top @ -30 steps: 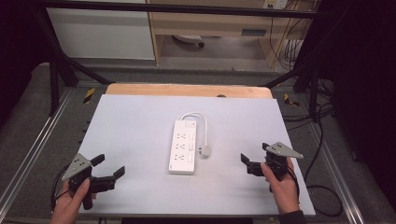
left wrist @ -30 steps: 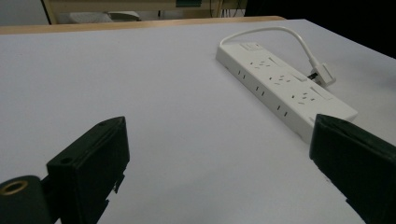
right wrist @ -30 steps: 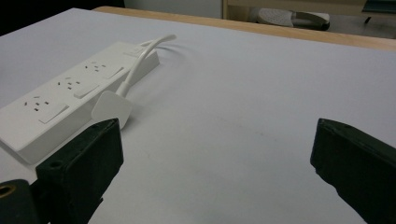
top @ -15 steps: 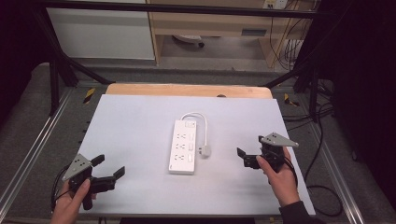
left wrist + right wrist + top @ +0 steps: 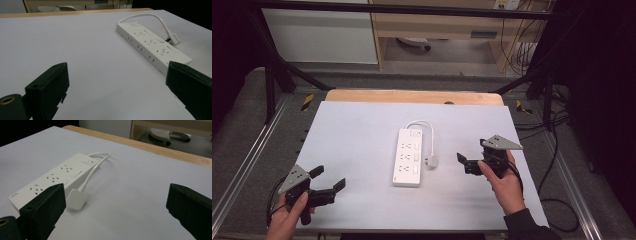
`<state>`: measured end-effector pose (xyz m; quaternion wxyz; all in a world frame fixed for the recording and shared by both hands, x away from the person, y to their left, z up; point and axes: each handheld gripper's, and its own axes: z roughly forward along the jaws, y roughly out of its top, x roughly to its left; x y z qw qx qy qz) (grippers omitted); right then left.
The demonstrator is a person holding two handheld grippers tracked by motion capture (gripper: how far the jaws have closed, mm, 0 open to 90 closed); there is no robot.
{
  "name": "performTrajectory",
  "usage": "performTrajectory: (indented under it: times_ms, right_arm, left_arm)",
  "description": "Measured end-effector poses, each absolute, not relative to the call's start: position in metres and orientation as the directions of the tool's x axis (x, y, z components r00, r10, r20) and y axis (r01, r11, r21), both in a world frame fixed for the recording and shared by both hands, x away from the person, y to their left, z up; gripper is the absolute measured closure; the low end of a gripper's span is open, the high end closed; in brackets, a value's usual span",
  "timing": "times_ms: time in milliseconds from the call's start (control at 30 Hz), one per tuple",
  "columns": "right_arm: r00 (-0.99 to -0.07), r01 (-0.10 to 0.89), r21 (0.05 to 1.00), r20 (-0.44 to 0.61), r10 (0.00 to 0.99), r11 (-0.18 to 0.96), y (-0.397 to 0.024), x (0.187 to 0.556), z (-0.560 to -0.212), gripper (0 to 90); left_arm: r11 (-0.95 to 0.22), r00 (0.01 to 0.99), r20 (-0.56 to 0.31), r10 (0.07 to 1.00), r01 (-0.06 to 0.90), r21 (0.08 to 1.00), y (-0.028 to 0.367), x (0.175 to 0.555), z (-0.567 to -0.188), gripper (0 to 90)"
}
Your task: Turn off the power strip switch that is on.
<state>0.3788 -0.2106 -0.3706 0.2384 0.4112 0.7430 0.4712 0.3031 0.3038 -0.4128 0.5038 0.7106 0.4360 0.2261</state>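
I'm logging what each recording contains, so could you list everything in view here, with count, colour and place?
Power strip: one, white, middle of the table, lying flat.
Cable: one, white, loops from the strip's far end down its right side.
Plug: one, white, on the table just right of the strip.
Table: one, pale grey top with a wooden far edge.
Left gripper: one, black, near left corner, jaws open, empty.
Right gripper: one, black, right of the plug, jaws open, empty.
Hands: two, one on each gripper, left hand, right hand.
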Motion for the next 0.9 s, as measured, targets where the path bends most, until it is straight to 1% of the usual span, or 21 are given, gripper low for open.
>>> performTrajectory:
  times_ms: [333,700,900]
  right_arm:
    - [-0.587,0.380,0.891,0.023,0.810,0.250,-0.192,0.380,-0.370,2.8]
    - [-0.620,0.354,0.895,0.008,0.785,0.270,-0.175,0.385,-0.358,2.8]
    - [-0.646,0.357,0.883,-0.002,0.763,0.304,-0.166,0.390,-0.354,2.8]
  left_arm:
    - [-0.116,0.524,-0.117,0.844,0.391,0.913,0.304,0.303,-0.413,4.8]
    - [-0.116,0.524,-0.117,0.843,0.391,0.913,0.303,0.303,-0.413,4.8]
    - [-0.116,0.525,-0.117,0.843,0.391,0.913,0.303,0.303,-0.413,4.8]
